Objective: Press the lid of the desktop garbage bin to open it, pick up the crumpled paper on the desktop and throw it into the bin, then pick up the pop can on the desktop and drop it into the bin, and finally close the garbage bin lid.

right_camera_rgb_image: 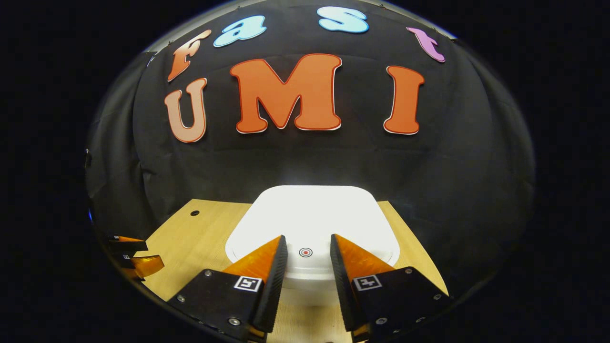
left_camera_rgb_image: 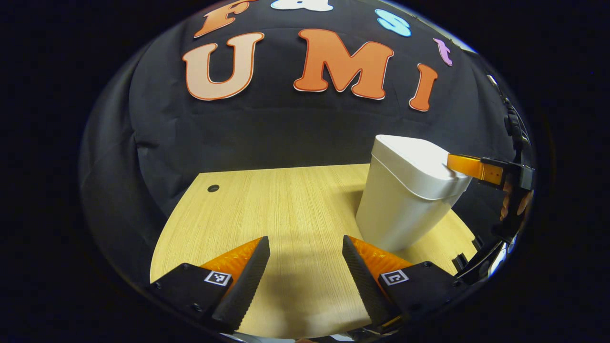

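Bin [left_camera_rgb_image: 405,209] upright, lid [right_camera_rgb_image: 310,219] level on top

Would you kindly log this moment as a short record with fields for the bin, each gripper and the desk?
bin: white garbage bin stands upright on the desk, lid down
lid mark: small round target near the lid's front edge
right gripper: open, over the lid's front, fingers either side of the target; contact cannot be told
left gripper: open, holding nothing, above bare desk beside the bin
desk: light wood, with a small dark hole
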